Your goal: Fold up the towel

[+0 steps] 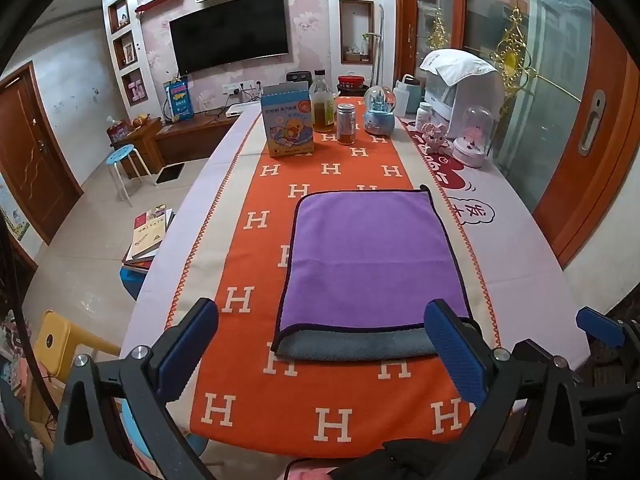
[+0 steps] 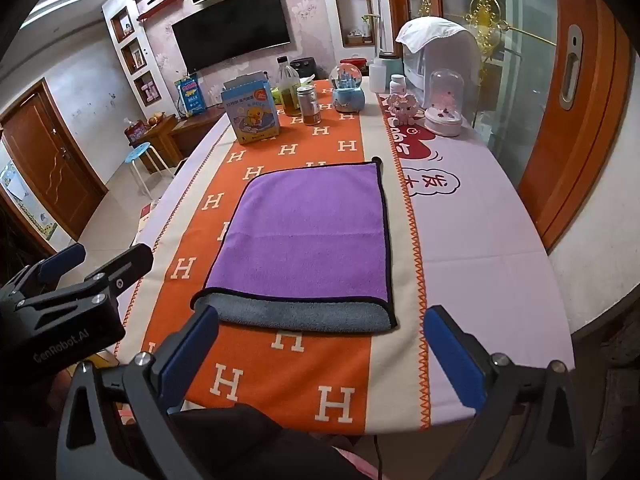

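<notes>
Near table's (image 1: 520, 240) front edge: purple towel (image 1: 368, 256) folded, grey underside showing | left tool (image 1: 324, 344) spread wide, empty | right tool (image 2: 320, 344) spread wide, empty

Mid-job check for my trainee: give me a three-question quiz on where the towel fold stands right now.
1. True or false: the left gripper is clamped on the towel.
2. Multiple choice: what colour is the towel layer peeking out along the near edge? A) orange B) grey C) white
3. Short answer: what does the towel lie on?

Key
1. False. Both the left gripper and the right gripper stand open, holding nothing.
2. B. A grey strip shows below the purple top layer.
3. The orange table runner patterned with white H letters.
</notes>
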Motion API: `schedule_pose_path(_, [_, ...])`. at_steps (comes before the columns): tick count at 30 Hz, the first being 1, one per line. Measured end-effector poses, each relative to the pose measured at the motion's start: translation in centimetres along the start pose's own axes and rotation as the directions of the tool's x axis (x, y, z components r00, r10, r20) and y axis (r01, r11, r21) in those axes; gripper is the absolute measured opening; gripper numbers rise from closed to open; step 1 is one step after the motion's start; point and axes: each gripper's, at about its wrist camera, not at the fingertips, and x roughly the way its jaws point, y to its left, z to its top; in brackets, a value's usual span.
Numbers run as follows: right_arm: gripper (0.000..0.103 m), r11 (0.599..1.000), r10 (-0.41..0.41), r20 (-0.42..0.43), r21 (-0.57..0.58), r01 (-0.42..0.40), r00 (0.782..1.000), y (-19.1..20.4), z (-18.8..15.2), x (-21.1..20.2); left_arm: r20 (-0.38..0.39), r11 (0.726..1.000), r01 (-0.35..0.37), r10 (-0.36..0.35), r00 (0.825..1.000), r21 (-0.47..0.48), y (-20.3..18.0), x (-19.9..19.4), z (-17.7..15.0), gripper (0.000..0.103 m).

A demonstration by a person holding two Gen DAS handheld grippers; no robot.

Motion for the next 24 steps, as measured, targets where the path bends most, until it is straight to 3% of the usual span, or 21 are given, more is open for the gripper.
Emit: schedule_pose_path(24, [0.102, 1.0, -0.01, -0.002, -0.008, 0.01, 1.0, 0.08, -0.05, -0.12, 0.002, 1.0, 0.002, -0.002, 1.0, 0.0, 0.15, -0.27, -0.08, 0.102])
